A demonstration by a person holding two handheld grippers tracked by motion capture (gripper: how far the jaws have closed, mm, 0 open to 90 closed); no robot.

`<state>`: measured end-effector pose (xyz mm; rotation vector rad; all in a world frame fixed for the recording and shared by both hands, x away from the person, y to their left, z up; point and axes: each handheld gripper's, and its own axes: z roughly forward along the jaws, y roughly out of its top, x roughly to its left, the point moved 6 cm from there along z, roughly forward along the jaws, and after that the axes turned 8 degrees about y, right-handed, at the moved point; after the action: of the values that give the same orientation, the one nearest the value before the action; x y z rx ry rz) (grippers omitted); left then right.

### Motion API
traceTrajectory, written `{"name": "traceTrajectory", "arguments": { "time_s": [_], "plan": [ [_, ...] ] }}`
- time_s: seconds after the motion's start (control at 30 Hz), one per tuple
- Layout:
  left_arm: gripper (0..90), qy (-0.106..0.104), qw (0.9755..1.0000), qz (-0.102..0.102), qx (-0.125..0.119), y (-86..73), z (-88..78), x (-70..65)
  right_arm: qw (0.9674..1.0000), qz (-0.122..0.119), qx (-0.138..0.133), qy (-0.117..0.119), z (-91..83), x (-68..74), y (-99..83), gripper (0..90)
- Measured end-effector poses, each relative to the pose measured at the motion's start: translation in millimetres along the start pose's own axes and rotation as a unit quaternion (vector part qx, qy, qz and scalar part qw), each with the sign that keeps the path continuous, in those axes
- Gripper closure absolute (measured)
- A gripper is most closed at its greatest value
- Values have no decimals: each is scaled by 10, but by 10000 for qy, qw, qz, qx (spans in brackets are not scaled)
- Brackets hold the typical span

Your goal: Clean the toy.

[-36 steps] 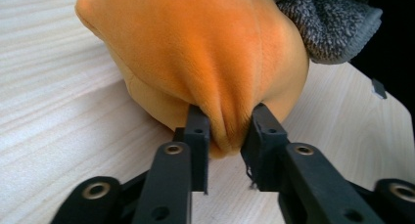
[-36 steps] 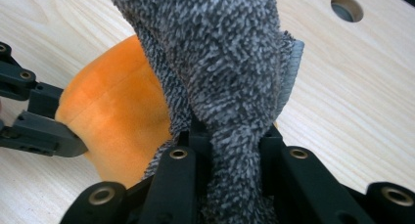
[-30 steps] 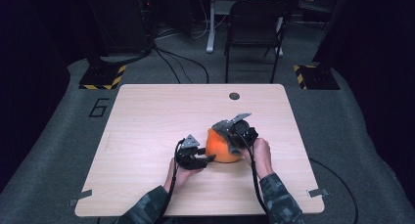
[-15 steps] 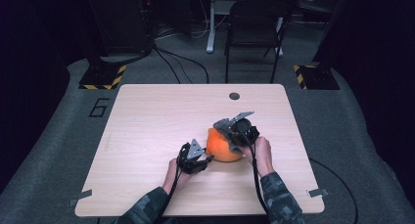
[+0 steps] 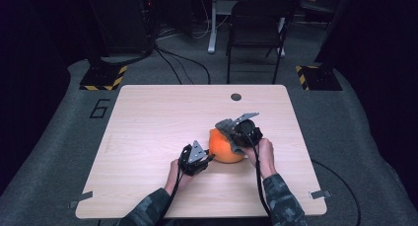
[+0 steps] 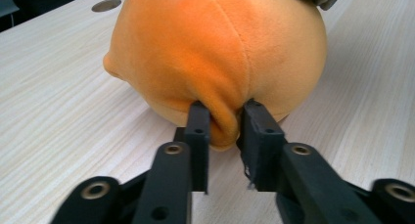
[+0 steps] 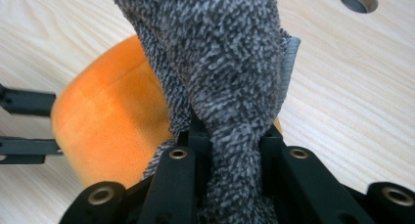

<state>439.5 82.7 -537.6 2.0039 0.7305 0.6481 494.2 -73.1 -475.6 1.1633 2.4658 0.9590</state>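
Wooden desk point(image 5: 148, 117): soft, light orange plush point(image 6: 215, 53); left gripper point(image 6: 225, 121) jaws just closing, pinching its fabric fold; right gripper point(image 7: 230, 136) jaws clamp grey cloth point(image 7: 215, 53).

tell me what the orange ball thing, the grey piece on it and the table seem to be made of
Orange ball: looks like soft plush fabric, matte and velvety; a stitched seam shows and it bunches where pinched.
Grey piece: seemingly fuzzy knit or terry-like cloth, with a looped grey-and-white pile.
Table: pale wood-grain top, smooth; probably laminate, though solid wood can't be ruled out.

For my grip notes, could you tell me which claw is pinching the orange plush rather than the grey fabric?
The left claw pinches a fold of the orange plush; the right claw clamps the grey fabric.
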Motion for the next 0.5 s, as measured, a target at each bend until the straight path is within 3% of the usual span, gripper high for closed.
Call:
{"name": "traceTrajectory", "arguments": {
  "time_s": [0.13, 0.2, 0.27, 0.43, 0.5],
  "plan": [
    [784, -27, 9999, -129, 14, 13, -12, 6, 9989, 181, -421, 97, -232, 18, 28, 757],
    [790, -51, 9997, -217, 32, 17, -15, 16, 9976, 239, -593, 272, -401, 107, 31, 758],
    [795, -93, 9994, -346, 14, 22, -9, 27, 9976, 93, -568, 391, -485, 247, -11, 758],
    [804, -150, 9985, -528, -49, 48, -2, 8, 9978, -236, -309, 537, -355, 572, -161, 757],
    [811, -197, 9987, -467, -9, 48, -1, 2, 9977, -310, -225, 552, -250, 628, -189, 756]
  ]
}}
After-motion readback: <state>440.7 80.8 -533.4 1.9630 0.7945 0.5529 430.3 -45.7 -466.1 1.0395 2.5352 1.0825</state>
